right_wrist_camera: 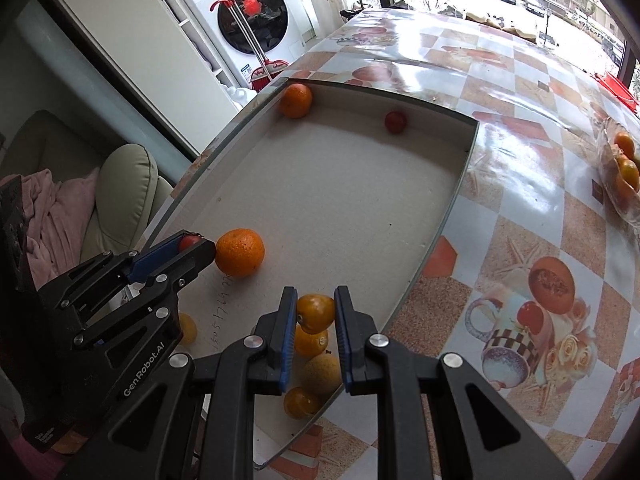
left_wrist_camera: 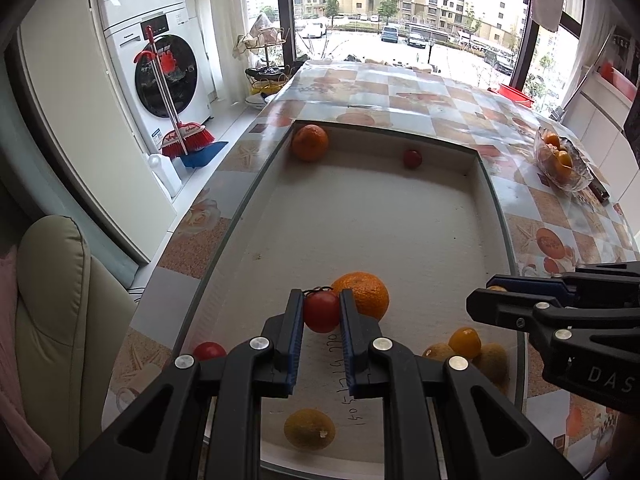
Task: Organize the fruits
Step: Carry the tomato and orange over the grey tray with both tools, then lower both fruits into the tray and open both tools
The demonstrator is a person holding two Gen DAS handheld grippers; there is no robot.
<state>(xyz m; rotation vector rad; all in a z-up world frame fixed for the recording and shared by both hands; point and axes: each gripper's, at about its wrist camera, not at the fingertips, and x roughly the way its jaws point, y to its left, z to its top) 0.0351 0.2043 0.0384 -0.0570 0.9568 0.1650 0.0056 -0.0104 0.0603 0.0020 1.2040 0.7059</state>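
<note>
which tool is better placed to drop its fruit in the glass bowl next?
Right, probably. The right tool grips a yellow-orange fruit and sits on the glass bowl side; the left tool holds a red tomato farther from it.

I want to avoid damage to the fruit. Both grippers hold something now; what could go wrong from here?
1. The left gripper pinches a soft red tomato; it may bruise or split.
2. The large orange touches that gripper's finger, so lifting may roll it away.
3. The right gripper holds a small yellow-orange fruit above a crowded cluster; it may slip and scatter them.
</note>
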